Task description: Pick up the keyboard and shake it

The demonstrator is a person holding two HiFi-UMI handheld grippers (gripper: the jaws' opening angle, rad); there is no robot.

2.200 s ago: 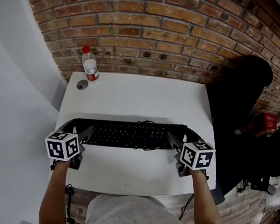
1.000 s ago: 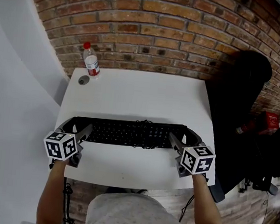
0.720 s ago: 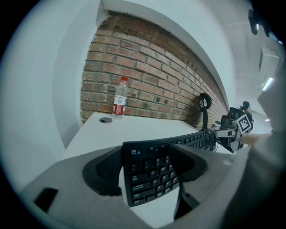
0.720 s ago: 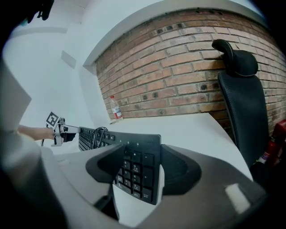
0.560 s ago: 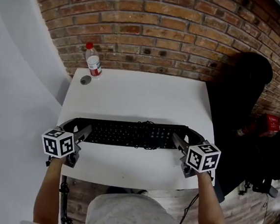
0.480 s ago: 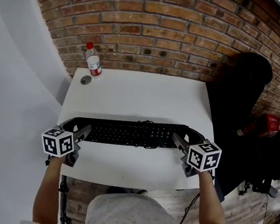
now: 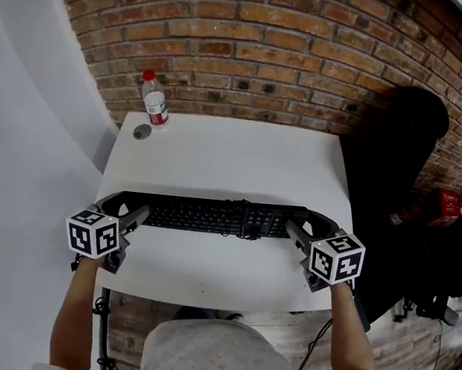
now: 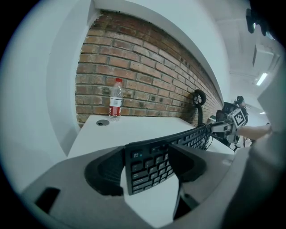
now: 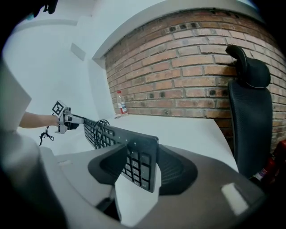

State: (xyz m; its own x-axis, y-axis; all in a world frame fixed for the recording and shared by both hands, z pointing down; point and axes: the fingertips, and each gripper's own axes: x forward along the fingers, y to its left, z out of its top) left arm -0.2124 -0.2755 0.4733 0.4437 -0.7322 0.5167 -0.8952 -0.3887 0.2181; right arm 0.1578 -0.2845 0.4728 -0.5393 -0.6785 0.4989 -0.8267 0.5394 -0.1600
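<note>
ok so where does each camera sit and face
Head view: on the head, steeply down at the table; both forearms show.
Left gripper view: on left gripper, along the keyboard; own jaws just closed on it.
Right gripper view: on right gripper, back along it; own jaws likewise.
All share keyboard and bottle.

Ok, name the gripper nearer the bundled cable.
The right gripper, its jaws just closing on the keyboard's end: the cable lies right of its middle.

Left tongs (image 7: 125,209) grip the keyboard (image 7: 212,216); right tongs (image 7: 310,224), just closing, seemingly clamp its other end.
</note>
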